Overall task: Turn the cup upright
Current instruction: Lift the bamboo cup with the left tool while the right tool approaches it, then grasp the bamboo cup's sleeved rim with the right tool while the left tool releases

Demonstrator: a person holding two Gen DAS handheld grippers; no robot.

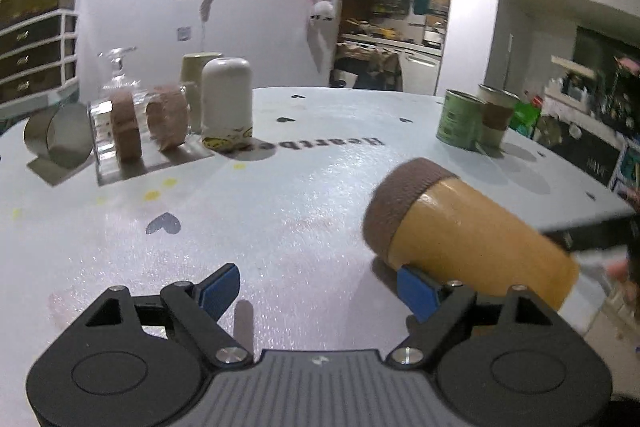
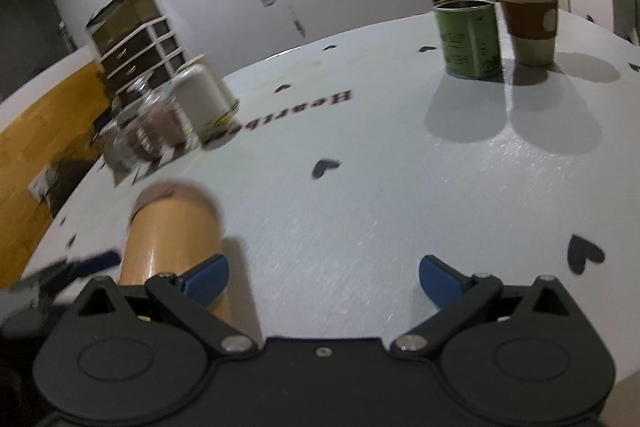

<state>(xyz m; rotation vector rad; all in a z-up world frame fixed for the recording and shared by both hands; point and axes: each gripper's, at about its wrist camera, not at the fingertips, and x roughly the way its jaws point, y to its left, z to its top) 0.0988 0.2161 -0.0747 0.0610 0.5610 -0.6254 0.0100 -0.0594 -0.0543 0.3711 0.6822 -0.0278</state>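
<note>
A tan cup with a brown band at its closed end lies tilted on the white table, brown end pointing away, mouth toward me. My left gripper is open; its right blue fingertip sits at the cup's lower edge, the cup outside the jaws to the right. In the right wrist view the same cup lies at the left, partly behind my left blue fingertip. My right gripper is open and empty. The left gripper's blue tip shows blurred left of the cup.
The white table carries a green tin and a sleeved paper cup at the far right. A white upside-down cup, glassware and brown rolls on a tray stand at the far left. The table edge runs close on the right.
</note>
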